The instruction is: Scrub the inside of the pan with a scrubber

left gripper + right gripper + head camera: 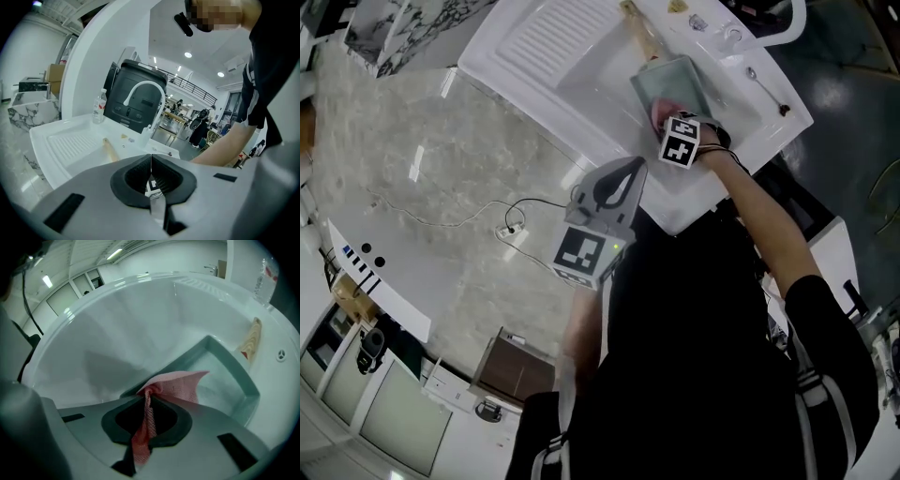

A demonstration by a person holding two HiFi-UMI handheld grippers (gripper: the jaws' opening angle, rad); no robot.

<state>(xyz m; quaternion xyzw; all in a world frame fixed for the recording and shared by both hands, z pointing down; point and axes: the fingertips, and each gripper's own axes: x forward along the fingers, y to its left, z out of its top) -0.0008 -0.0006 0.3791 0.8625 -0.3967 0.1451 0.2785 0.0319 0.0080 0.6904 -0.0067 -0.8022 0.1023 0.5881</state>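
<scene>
Left tool [151, 161]: clenched, empty, clear of sink [581, 75]. Right tool [147, 397]: gripped pink mesh scrubber [180, 386] within square pan [243, 380] lying in sink. Scrubbing seemed underway; next move needed firm sweeps across base.

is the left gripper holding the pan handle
No, the left gripper is shut on nothing, and the wooden pan handle lies apart from it in the sink.

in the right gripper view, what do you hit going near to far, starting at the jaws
right gripper, shut on the scrubber → pan → wooden handle → bottle
</scene>
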